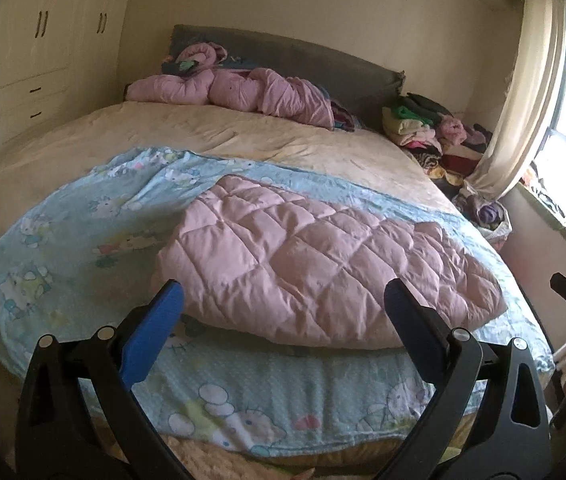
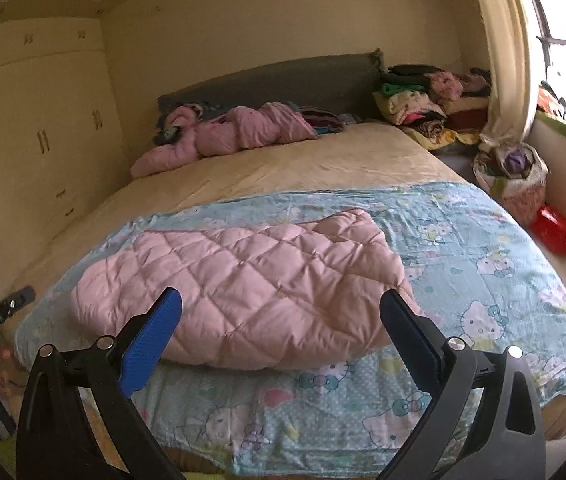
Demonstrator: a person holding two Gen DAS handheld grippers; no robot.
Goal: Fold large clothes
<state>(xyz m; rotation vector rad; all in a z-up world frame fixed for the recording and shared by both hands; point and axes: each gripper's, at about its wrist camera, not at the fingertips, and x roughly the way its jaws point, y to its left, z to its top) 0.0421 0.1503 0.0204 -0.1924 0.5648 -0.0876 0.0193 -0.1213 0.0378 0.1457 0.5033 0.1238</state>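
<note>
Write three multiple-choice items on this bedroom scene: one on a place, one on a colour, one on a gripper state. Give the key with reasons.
1. Where does the folded quilted garment lie?
A. on the blue cartoon sheet
B. on the floor
C. against the headboard

2. What colour is it?
A. green
B. pink
C. grey

3. How does the right gripper stand?
A. shut on the garment
B. shut on the sheet
C. open, holding nothing

Key: A, the sheet shows all round it; B, its quilting is pale pink; C, its fingers stand wide apart, nothing clamped.

Folded pink quilt [image 2: 243,284] lies on blue sheet [image 2: 483,248], jaws apart.
</note>
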